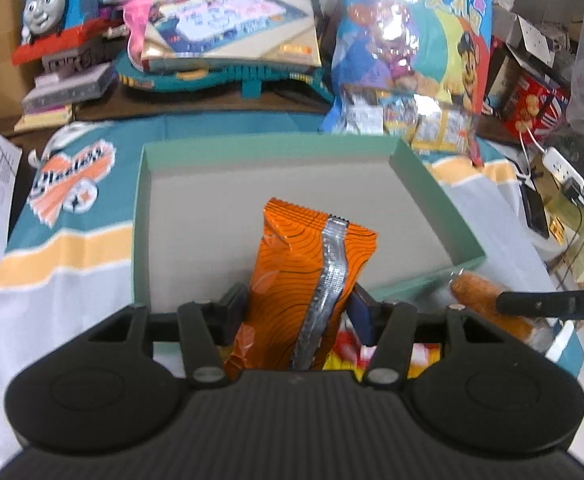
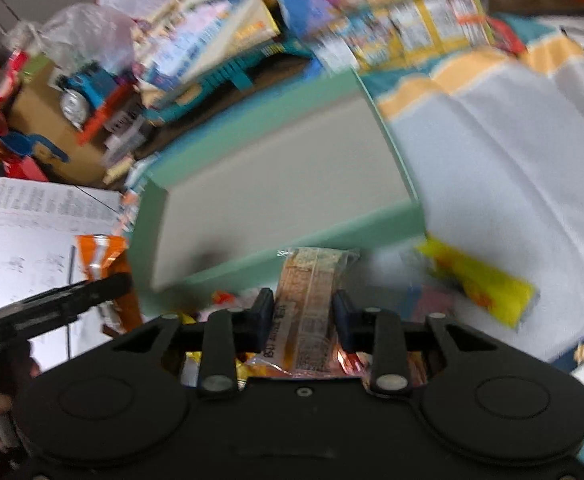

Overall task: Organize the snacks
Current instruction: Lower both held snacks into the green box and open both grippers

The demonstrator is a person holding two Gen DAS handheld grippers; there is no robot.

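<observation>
Already over the box (image 1: 439, 196): left tongs (image 1: 297, 304) pinching orange packet (image 1: 303, 272), long axis forward; right tongs (image 2: 301, 314) clamping bar (image 2: 309, 296) (short of the near wall).

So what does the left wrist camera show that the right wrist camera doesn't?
Only the left wrist view shows the left claw shut on the orange snack packet, plus a white power strip. Only the right wrist view shows a yellow snack packet lying on the cloth. Both show the green box and the Thomas toy train.
</observation>
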